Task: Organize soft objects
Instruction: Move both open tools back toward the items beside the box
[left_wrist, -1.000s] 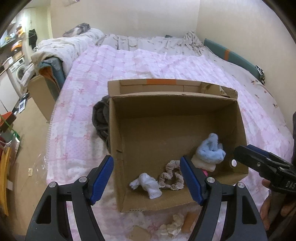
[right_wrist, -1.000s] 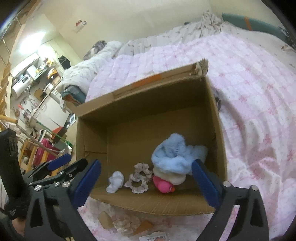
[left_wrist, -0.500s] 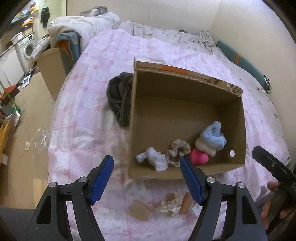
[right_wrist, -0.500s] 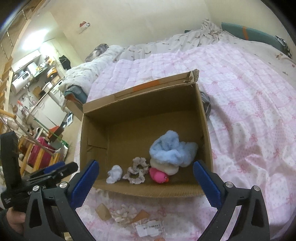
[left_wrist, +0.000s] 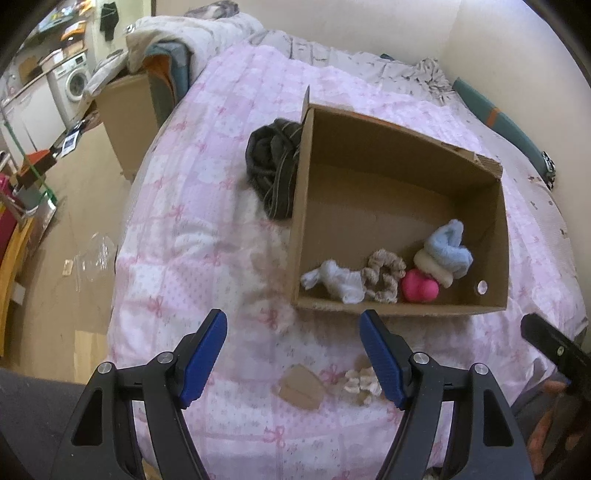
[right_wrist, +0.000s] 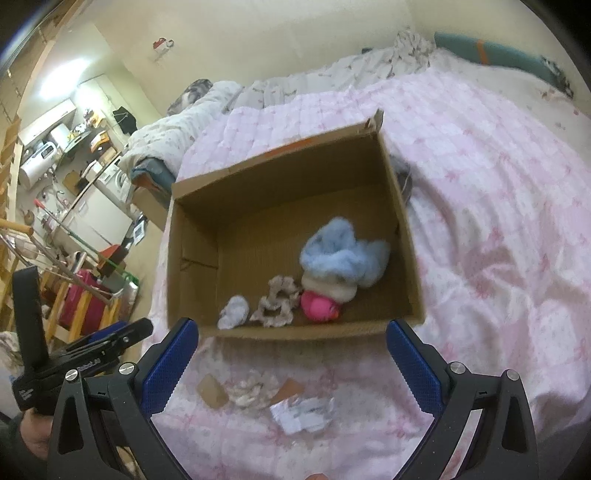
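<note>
A home bedroom: a bed (left_wrist: 207, 206) under a pink quilted cover, rumpled bedding (right_wrist: 295, 85) against cream walls, and a washing machine (left_wrist: 74, 83) in a cluttered side area.

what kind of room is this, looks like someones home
Most likely a bedroom in a small flat: a bed with a pink quilt holds the cardboard box, rumpled bedding lies by the wall, and a washing machine stands beyond.
</note>
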